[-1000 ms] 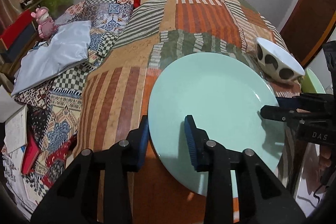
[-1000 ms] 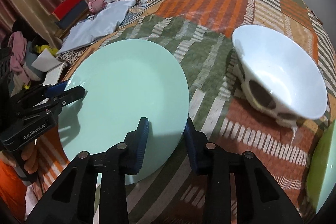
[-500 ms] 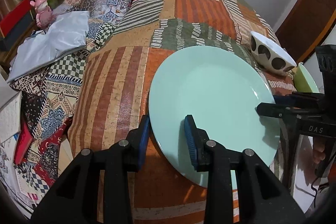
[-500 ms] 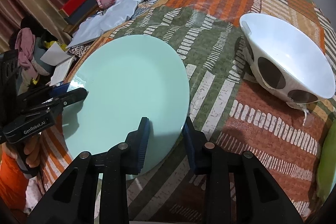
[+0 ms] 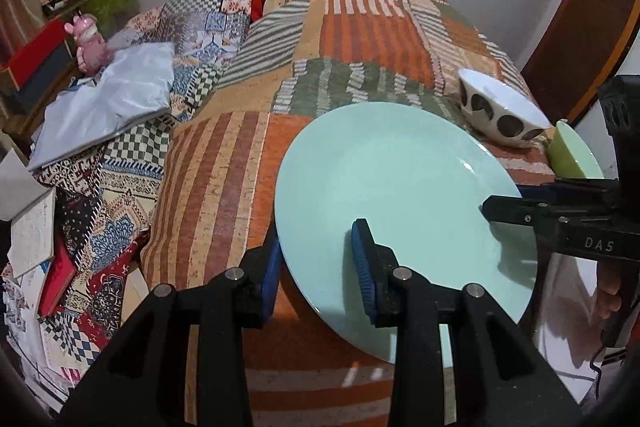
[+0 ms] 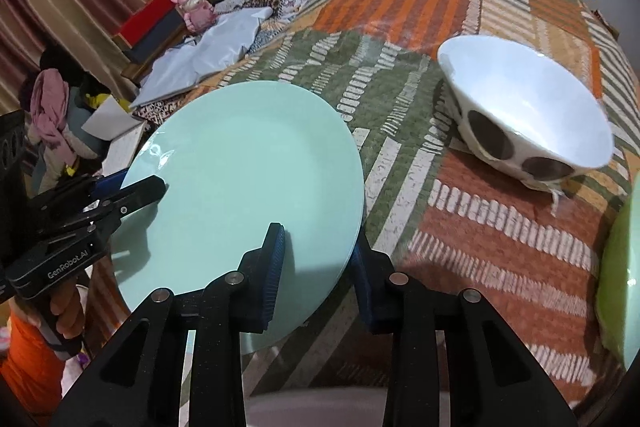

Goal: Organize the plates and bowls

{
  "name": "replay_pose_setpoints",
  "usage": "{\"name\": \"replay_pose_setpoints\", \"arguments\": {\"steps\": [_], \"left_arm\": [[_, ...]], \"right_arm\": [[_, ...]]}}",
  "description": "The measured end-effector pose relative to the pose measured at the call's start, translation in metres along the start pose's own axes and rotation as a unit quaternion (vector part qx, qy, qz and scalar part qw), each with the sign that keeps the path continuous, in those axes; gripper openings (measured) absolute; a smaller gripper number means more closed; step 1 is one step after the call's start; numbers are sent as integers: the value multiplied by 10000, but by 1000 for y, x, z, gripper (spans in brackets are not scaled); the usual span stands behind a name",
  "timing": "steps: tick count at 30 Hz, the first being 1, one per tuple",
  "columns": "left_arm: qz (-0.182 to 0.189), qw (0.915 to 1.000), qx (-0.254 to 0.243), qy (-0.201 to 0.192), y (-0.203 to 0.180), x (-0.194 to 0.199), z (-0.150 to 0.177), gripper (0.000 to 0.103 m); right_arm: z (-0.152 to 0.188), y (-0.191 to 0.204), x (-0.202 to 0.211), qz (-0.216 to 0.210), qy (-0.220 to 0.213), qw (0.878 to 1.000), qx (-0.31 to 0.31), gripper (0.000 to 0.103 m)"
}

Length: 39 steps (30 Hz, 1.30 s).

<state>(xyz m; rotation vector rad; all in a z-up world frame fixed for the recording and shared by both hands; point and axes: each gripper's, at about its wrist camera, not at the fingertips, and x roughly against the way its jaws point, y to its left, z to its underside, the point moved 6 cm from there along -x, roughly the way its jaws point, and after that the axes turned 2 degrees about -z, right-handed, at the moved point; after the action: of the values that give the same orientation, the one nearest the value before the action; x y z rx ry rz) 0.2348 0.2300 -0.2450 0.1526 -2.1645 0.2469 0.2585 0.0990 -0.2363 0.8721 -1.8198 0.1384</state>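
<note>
While both grippers pinch opposite edges of the pale mint plate (image 5: 404, 187), it hangs tilted over the near end of a bed covered by a patchwork bedspread (image 5: 360, 39) of orange, green and cream stripes. In the left wrist view the left gripper (image 5: 316, 267) sits at the bottom centre of the frame, its blue-padded fingers clamped on the plate's lower left rim, one pad (image 5: 362, 263) lying on the upper face and the other tucked beneath the edge. The right gripper (image 5: 504, 205) reaches in from the right edge of that frame and bites the plate's right rim, with part of a hand (image 5: 610, 287) visible on its handle. In the right wrist view the right gripper (image 6: 316, 259) is at the bottom centre, closed on the plate's (image 6: 240, 179) lower right rim, while the left gripper (image 6: 132, 187) enters from the left side of the frame and grips the far rim. A white bowl with dark spots (image 6: 528, 115) rests tilted on the bedspread at the right of that frame, well apart from the plate; in the left wrist view it (image 5: 500, 111) lies at the upper right. A lime green dish (image 5: 572, 151) sits just beside it, cut off by the frame's right side. At the upper left lie a grey cloth (image 5: 108, 103) and a pink toy (image 5: 88, 43).
</note>
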Motion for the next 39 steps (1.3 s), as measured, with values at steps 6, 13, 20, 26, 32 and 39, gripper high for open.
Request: {"name": "replay_pose_setpoints", "arguments": {"steps": [6,13,20,26,32,39], "left_arm": [[20,9998,-6,-201,-11,26,0,33],[48,9991,-72,-413,-27,61,1,33],[32,9979,-198,-621,-46,92,6,33],[68,9969,-266,-731,-62,113,16,33],[176,9963,-263,-794,-79,126,30,33],[268,9962,-288,-772,-94,133,46,33]], "right_arm": [[5,5,25,47,-267,9996,80,29],[9,9,55,51,-566,9984,70,29],[22,11,84,66,-810,9967,93,29],[36,12,104,117,-980,9950,121,29],[53,7,121,63,-1171,9931,10,29],[72,2,131,53,-1245,9922,-91,29]]}}
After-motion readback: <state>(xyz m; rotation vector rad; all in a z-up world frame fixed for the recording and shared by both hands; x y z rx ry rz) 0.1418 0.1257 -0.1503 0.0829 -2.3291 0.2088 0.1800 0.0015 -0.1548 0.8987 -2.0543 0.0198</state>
